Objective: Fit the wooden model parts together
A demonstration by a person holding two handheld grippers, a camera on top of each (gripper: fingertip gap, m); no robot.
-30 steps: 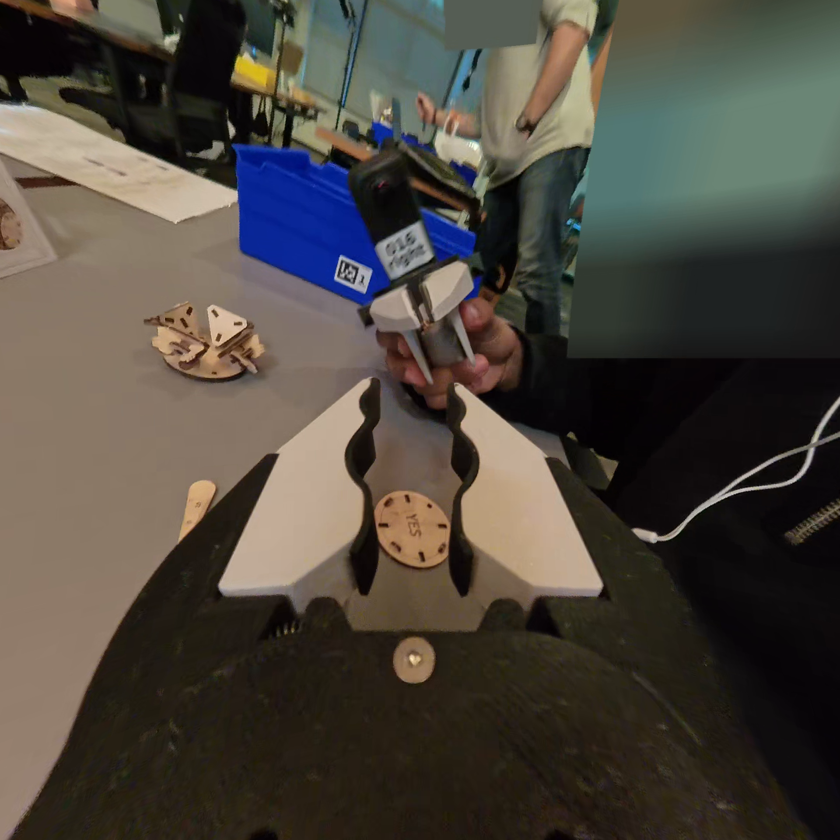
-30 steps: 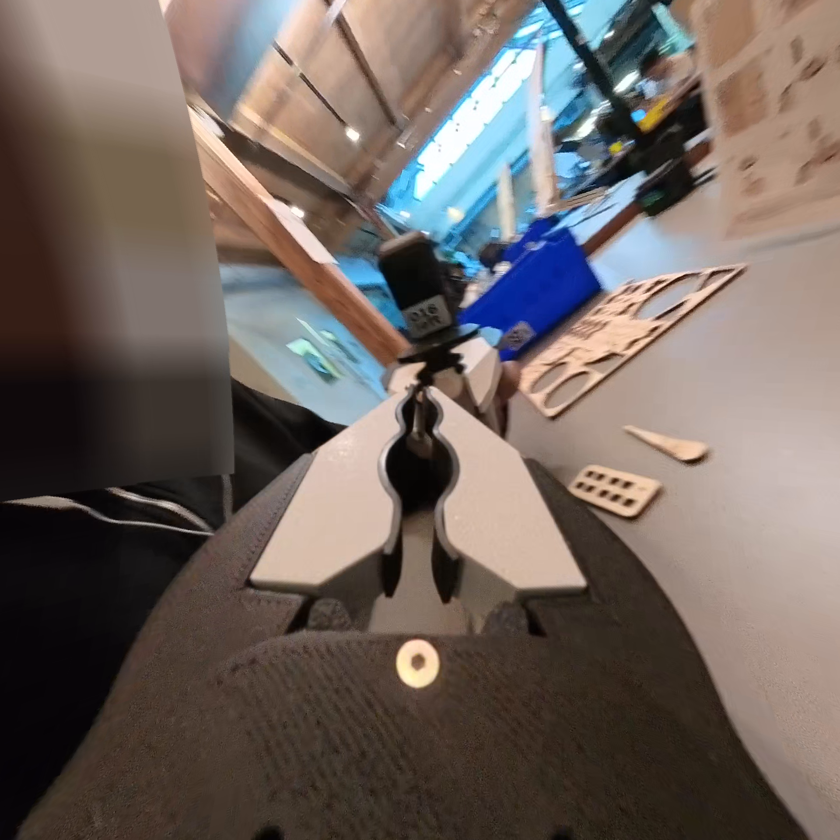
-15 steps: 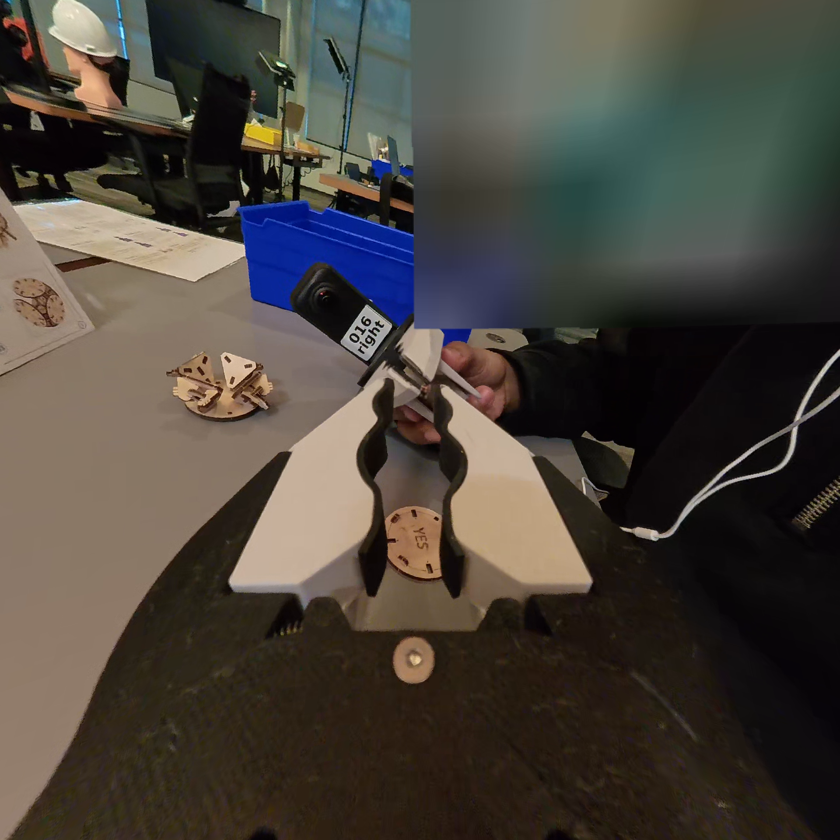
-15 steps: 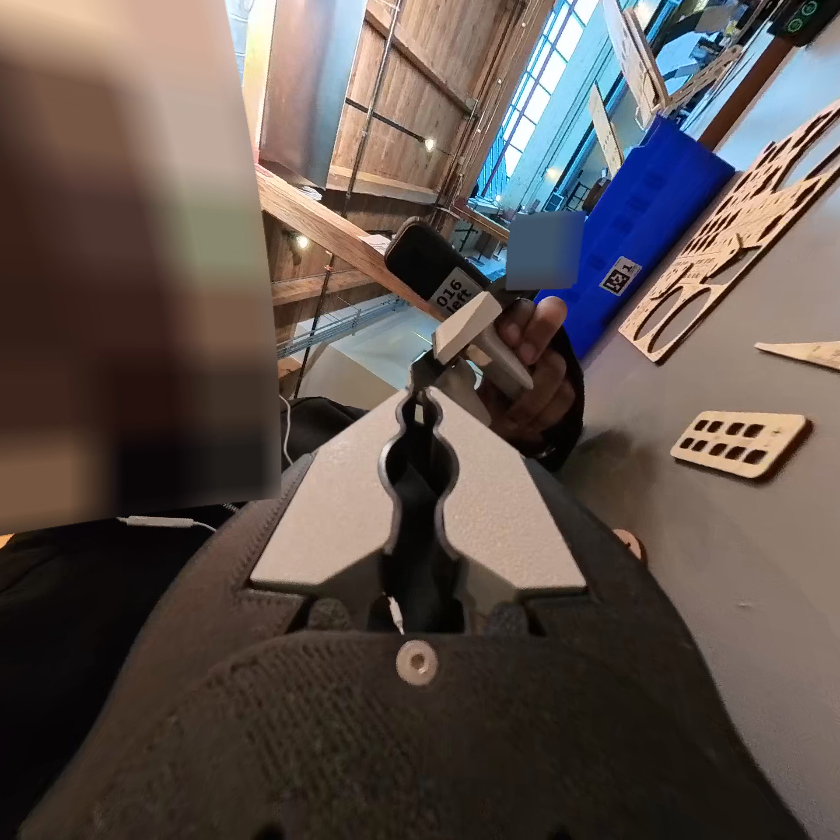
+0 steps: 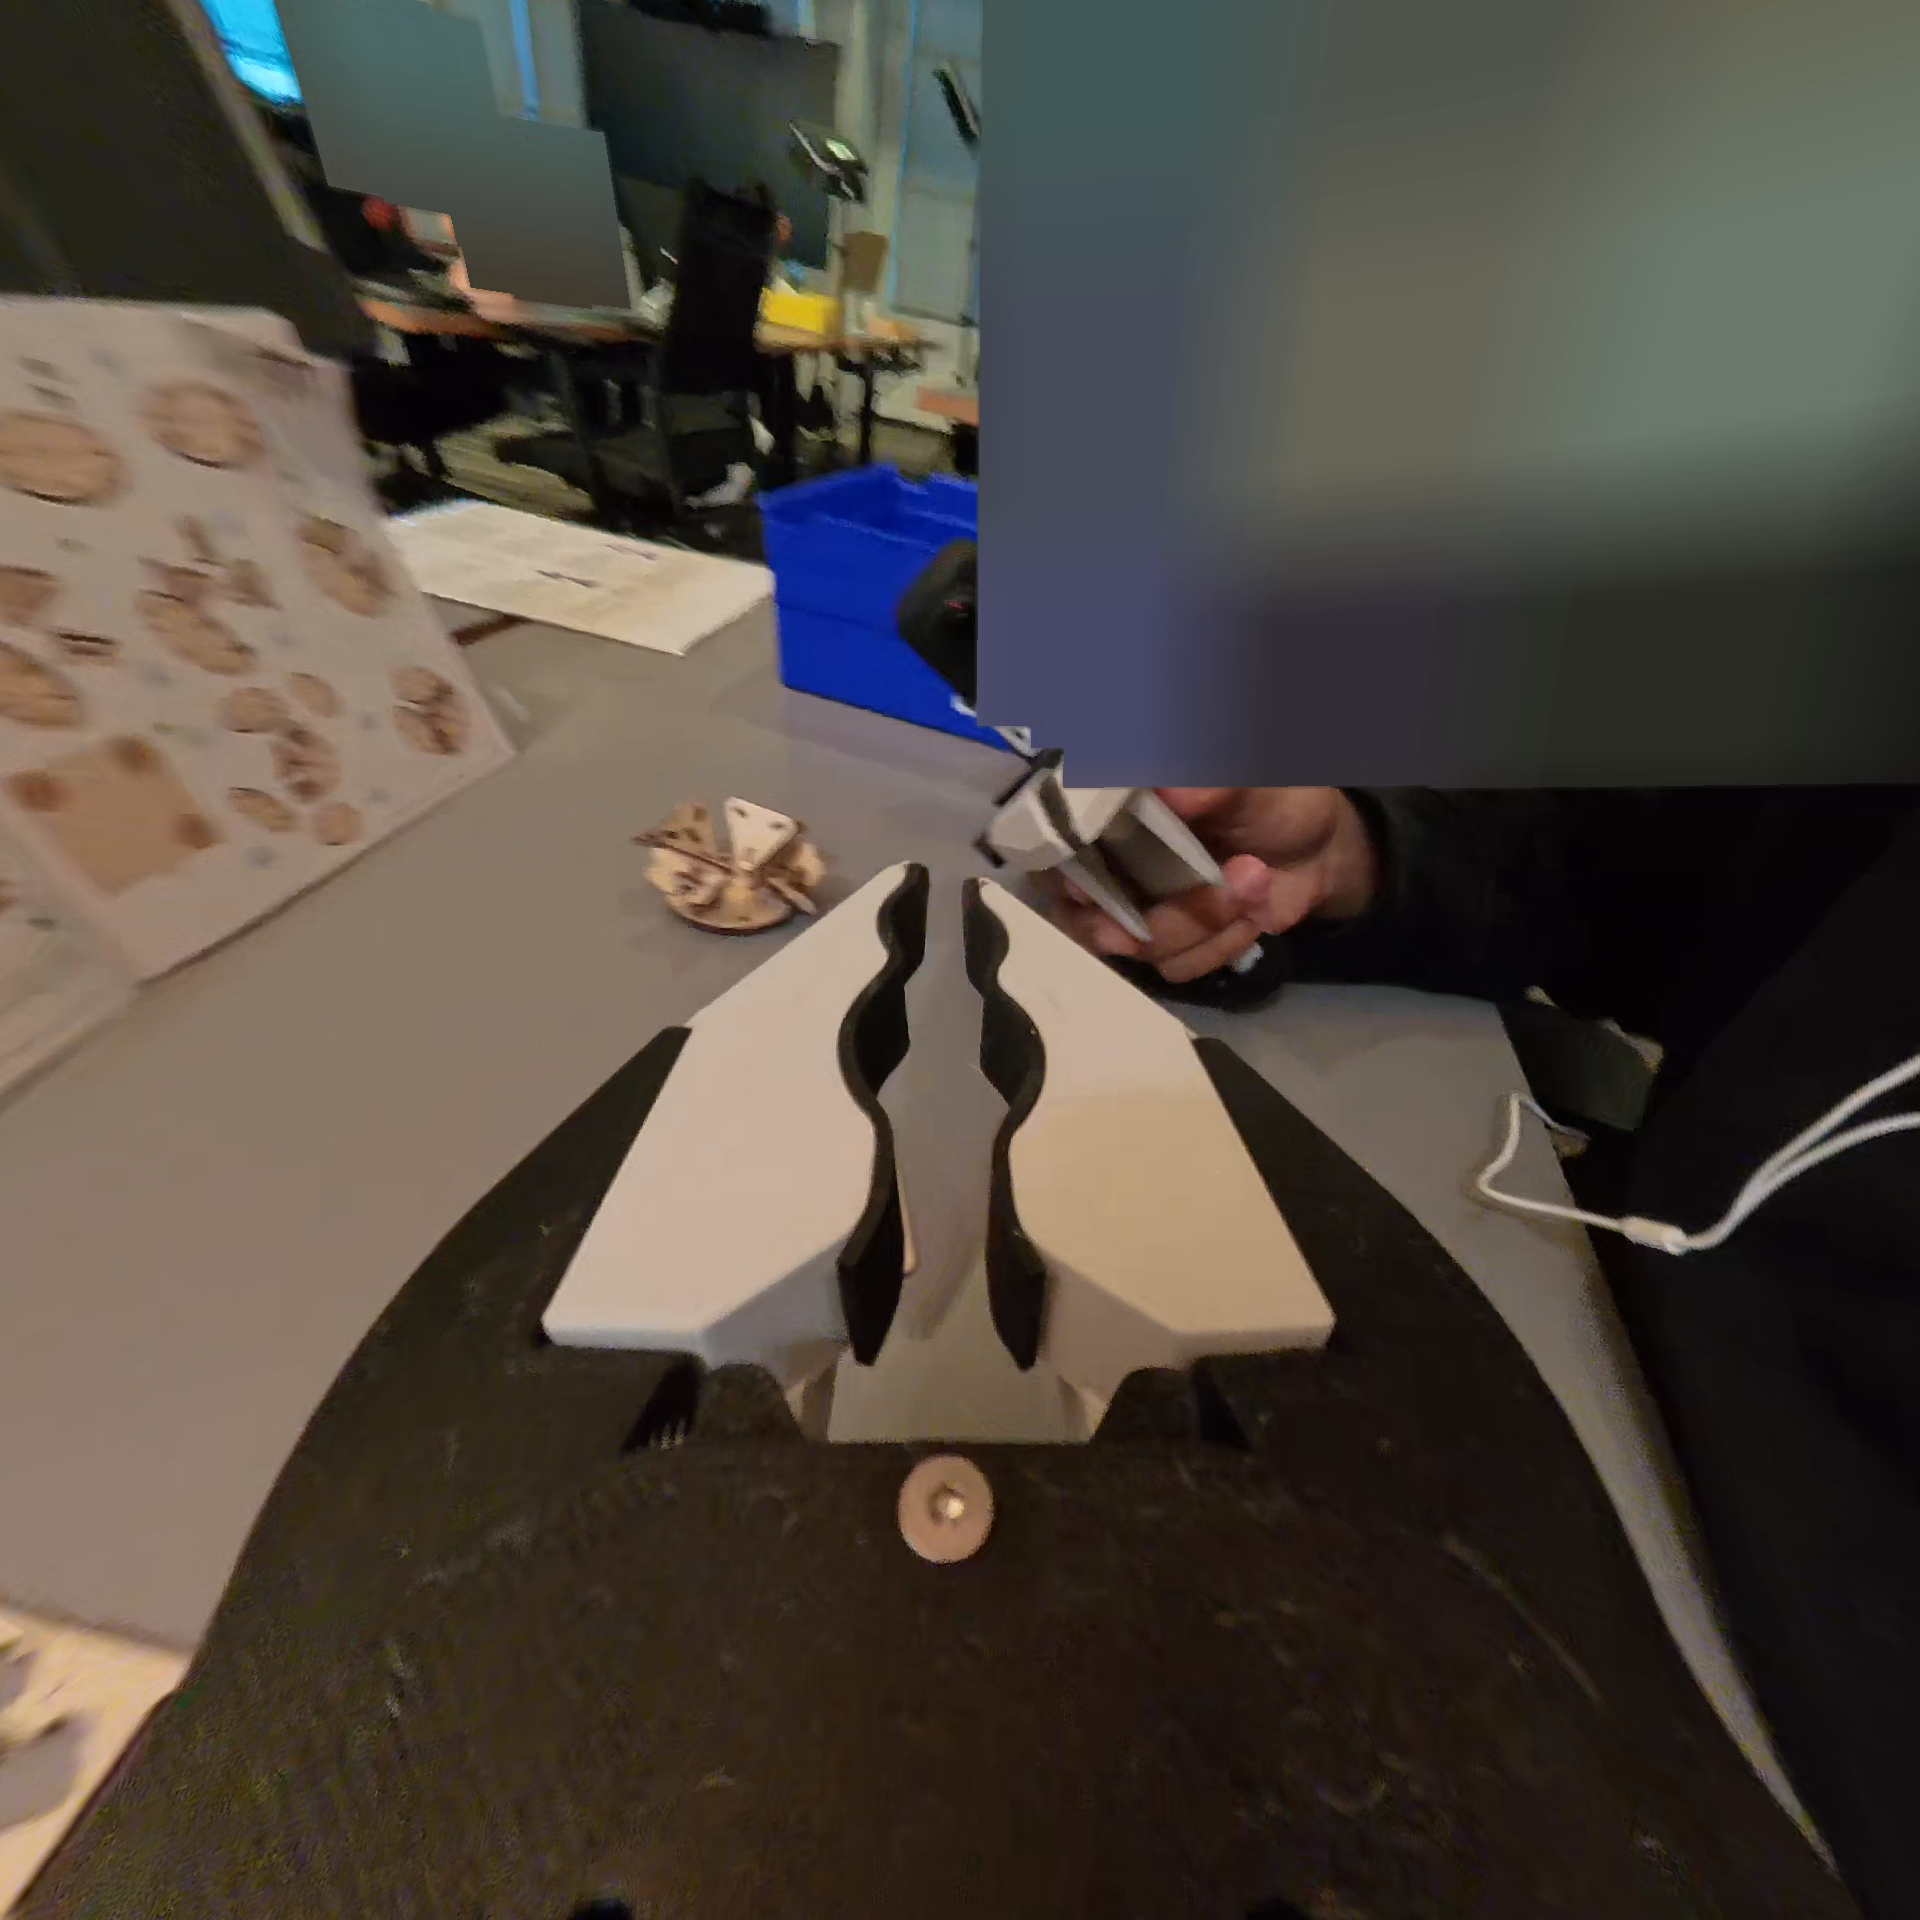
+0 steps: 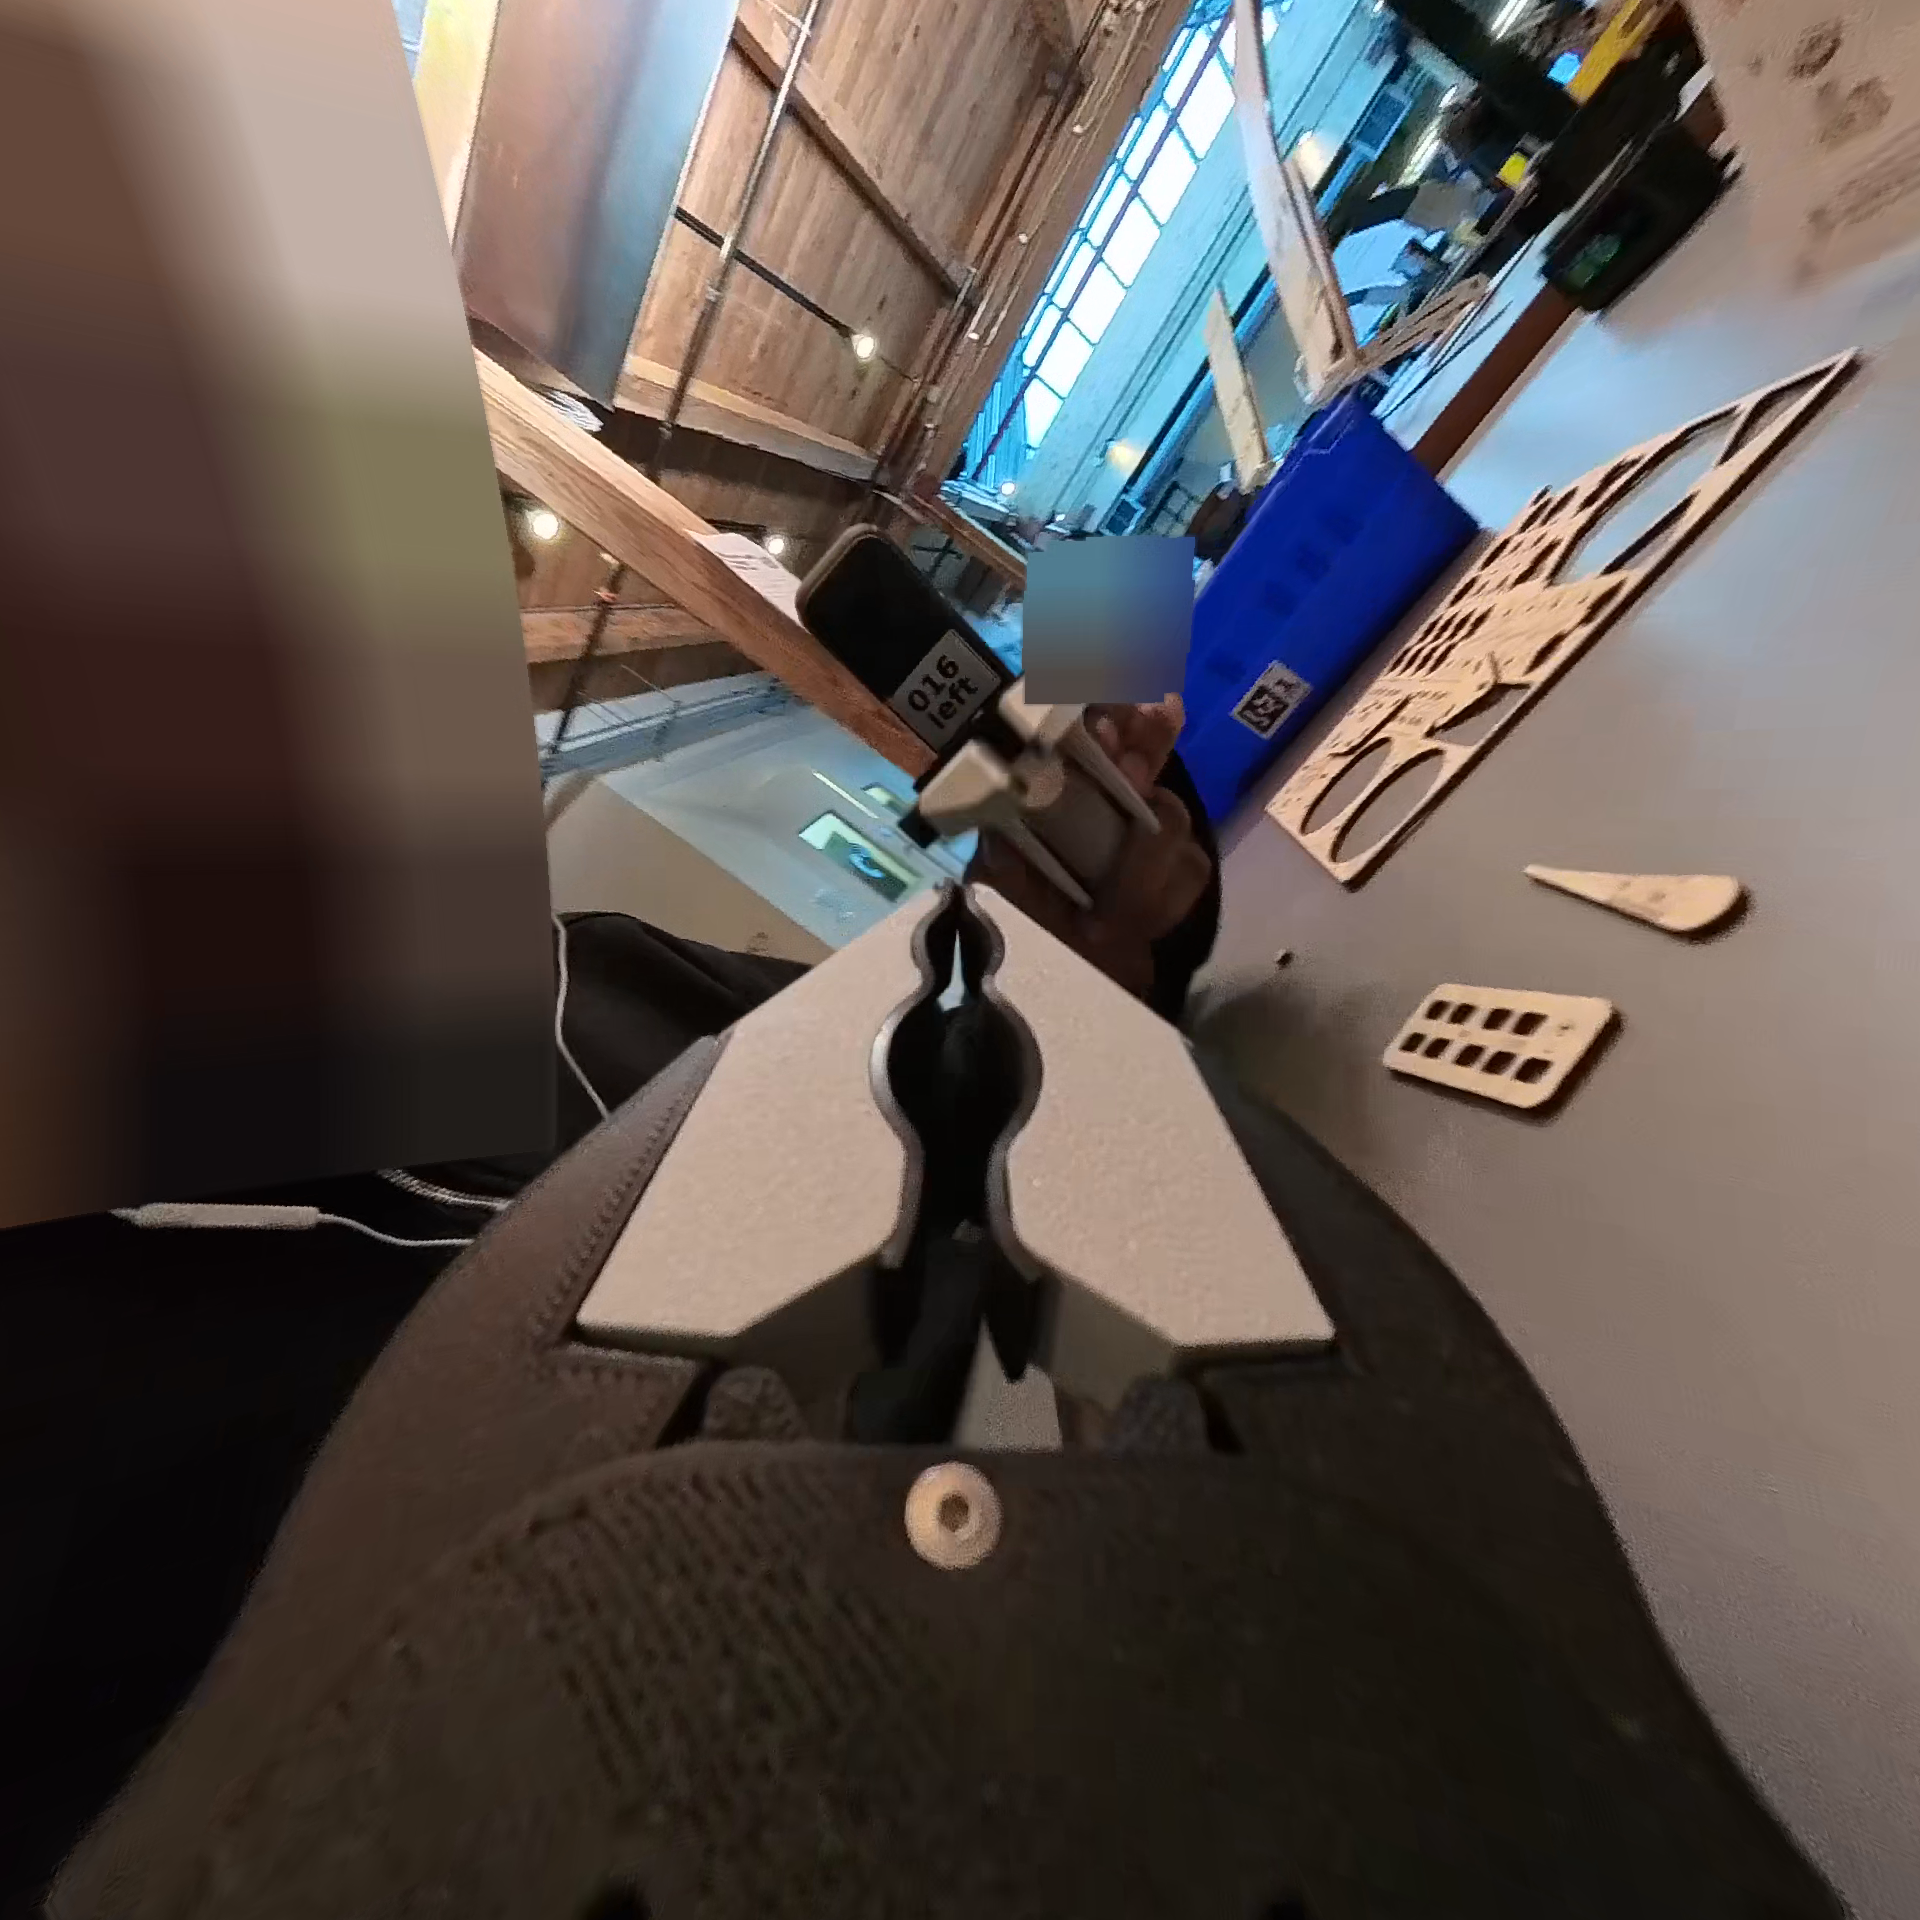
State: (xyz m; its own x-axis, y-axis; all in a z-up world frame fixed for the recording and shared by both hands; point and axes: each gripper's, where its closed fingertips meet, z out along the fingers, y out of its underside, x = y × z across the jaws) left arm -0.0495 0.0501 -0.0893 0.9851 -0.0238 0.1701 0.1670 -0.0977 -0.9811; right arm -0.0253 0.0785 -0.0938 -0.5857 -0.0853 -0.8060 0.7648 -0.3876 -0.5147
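While a thin wooden piece point(image 5: 906, 1231) stands edge-on between its nearly closed pads, the left hand-held gripper point(image 5: 943, 885) hangs over the grey bench point(image 5: 312, 1143), near a small wooden assembly point(image 5: 732, 878). Right hand-held gripper point(image 6: 956, 914): fingertips together, beside a slotted wooden plate point(image 6: 1496, 1044).

A white label point(image 6: 940, 691) with dark print sat on the black camera point(image 6: 883, 613), middle far. A square black-and-white code sticker point(image 6: 1270, 707) sat on the blue bin point(image 6: 1340, 561), far right. The wooden cut-out sheet point(image 6: 1538, 623) beside the bin carried small engraved marks, too fine to read. At left, a propped printed sheet point(image 5: 208, 623) and a flat paper point(image 5: 582, 571) farther off bore blurred print.
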